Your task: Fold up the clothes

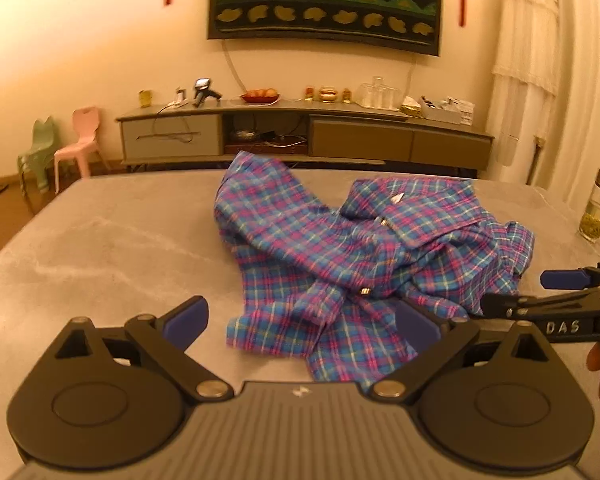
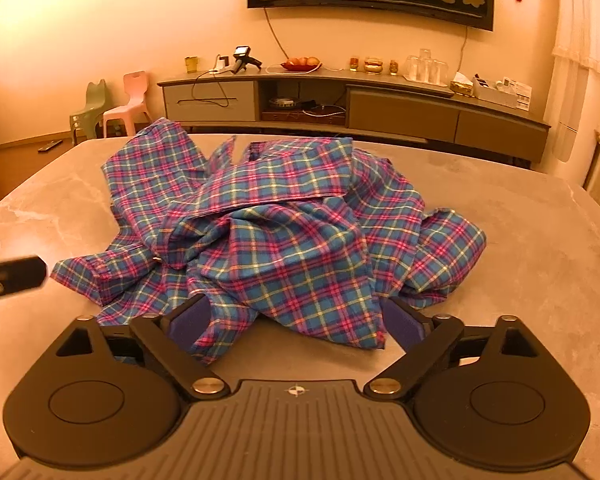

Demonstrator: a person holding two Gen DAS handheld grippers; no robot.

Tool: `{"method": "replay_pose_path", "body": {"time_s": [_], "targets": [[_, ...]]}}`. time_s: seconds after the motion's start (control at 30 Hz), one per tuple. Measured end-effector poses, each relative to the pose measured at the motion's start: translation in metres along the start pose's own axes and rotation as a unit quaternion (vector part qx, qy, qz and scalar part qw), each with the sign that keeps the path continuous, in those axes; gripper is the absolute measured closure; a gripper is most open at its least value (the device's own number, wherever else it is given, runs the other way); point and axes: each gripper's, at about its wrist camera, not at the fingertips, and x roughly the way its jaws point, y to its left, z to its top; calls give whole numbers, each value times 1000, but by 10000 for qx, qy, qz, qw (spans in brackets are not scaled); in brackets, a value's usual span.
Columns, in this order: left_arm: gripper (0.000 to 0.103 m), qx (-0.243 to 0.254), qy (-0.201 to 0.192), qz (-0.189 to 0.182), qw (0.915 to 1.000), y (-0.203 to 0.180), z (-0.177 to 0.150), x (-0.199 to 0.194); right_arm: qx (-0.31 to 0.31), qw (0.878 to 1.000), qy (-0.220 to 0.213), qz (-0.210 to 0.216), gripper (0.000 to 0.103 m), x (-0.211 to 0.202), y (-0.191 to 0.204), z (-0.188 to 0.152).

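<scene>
1. The left gripper has its blue pads spread wide and holds nothing; its right pad sits just at the near hem of the shirt. The right gripper is likewise wide open and empty, its pads flanking a hanging fold of cloth without pinching it
2. The grey table carries the whole job, with the garment lying near its middle and bare surface on every side
3. The plaid button-up shirt is crumpled in a heap, collar and placket uppermost in the left view, one sleeve thrown toward the far edge. No clear long axis can be read from such a bundle; the collar seems to point to the far right, though I cannot be sure
4. By my judgement folding has not begun: the step in hand is reaching in for a first grasp. The next move calls for both grippers to close on separate edges, hem or shoulders, and draw the shirt flat
5. A glass jar stands at the table's right edge, well apart from the cloth
</scene>
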Motion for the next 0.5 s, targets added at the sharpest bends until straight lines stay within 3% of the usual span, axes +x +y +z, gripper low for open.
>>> {"method": "replay_pose_path", "body": {"time_s": [0.2, 0.27, 0.33, 0.37, 0.4, 0.47, 0.5], "targets": [[0, 278, -135, -69, 9995, 3, 43, 6, 149, 9997, 144, -144, 3, 19, -13, 4], [0, 112, -117, -96, 9998, 7, 43, 16, 165, 9995, 234, -135, 5, 30, -17, 4], [0, -243, -26, -113, 9996, 15, 33, 27, 189, 9991, 382, -43, 47, 45, -22, 4], [0, -499, 86, -118, 9986, 21, 26, 32, 143, 9995, 265, 1, 89, 41, -21, 4], [0, -755, 198, -122, 9969, 28, 20, 38, 95, 9998, 147, 45, 101, 36, -19, 5], [0, -1174, 333, -319, 9920, 42, 17, 39, 1, 9999, -88, 133, 103, 27, -16, 6], [0, -1335, 310, -434, 9896, 48, 19, 37, -212, 9974, -473, 493, 103, 5, -6, 10]]}}
